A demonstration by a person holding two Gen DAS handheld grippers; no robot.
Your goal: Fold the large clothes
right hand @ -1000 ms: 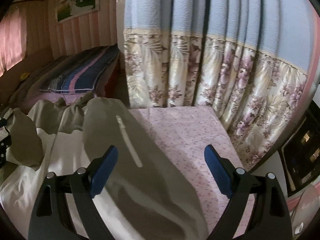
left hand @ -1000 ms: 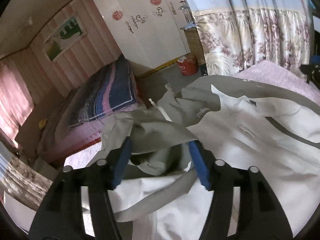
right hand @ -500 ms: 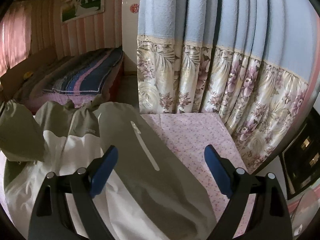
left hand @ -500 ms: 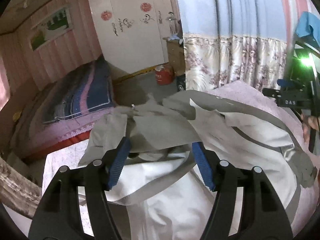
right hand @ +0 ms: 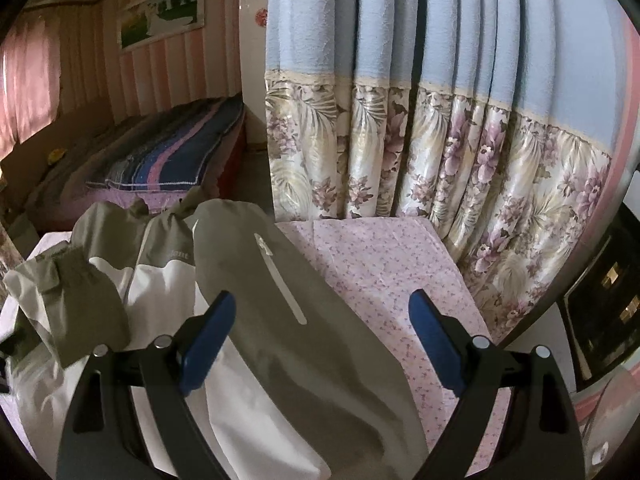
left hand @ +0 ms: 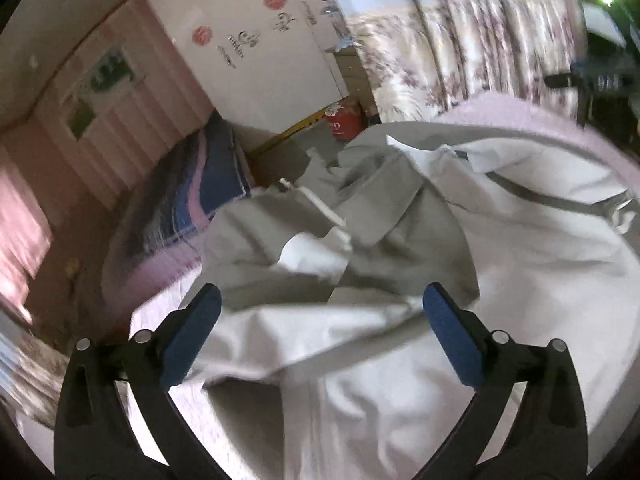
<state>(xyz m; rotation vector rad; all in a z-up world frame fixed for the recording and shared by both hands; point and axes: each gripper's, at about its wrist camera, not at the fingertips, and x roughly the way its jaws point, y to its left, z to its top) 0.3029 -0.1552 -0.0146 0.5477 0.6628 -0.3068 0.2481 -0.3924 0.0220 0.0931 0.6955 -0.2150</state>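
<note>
While the jacket lies spread over the pink floral bedsheet, we see its crumpled grey sleeve and collar bunched at the far left and its white body running toward the near right. In the left wrist view our left gripper hangs just above that crumpled part; its jaws have just been opening and now stand spread wide, with cloth below and between them but neither blue pad pressing on it. The view is blurred, so we cannot tell the exact fold lines there.

Further right, in the right wrist view, the other grey sleeve lies flat, its long axis running from the far left, near the collar, down to the near right, passing straight between the jaws of our right gripper. Those jaws are spread too and hold nothing; the sleeve sits beneath them, apart from both pads.

We judge the right gripper the nearer to that flat sleeve, already lined up along it, so the next fold would likely take this sleeve leftward over the white body.
</note>
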